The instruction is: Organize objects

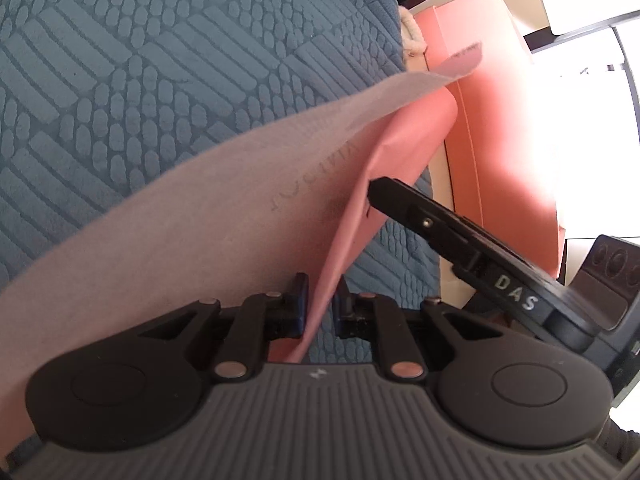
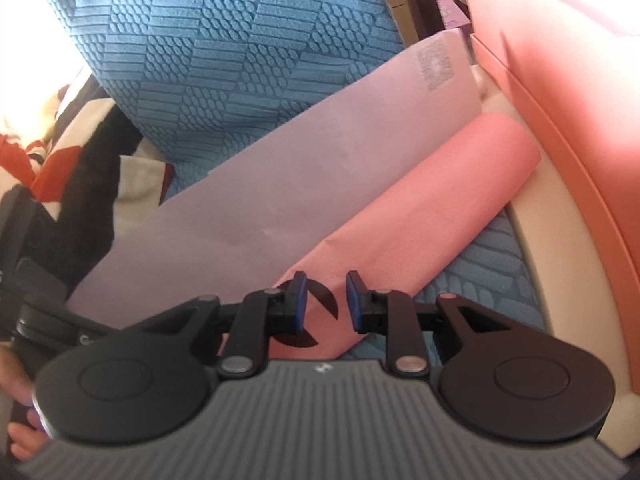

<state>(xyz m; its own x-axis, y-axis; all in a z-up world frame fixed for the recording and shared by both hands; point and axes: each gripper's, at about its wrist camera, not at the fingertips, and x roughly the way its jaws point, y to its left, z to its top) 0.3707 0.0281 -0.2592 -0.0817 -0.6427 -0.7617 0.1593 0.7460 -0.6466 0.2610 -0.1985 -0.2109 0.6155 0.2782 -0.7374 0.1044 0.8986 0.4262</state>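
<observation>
My left fingers (image 1: pixel 299 300) are almost closed on the pink paper bag (image 1: pixel 400 148), which rises toward one o'clock over the blue cover (image 1: pixel 160 60). My right fingers (image 2: pixel 354 304) stand a little apart, the bag (image 2: pixel 440 192) between them but not pressed.

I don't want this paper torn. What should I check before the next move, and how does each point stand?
1. Left gripper shut on the pink sheet: ok.
2. Right gripper clamped on the same sheet: not ok, its pads stand apart.
3. Lavender sheet free of the pink box: cannot tell, its corner ends close beside it.
4. Pink sheet flat on the blue cover: not ok, it curves upward.
</observation>
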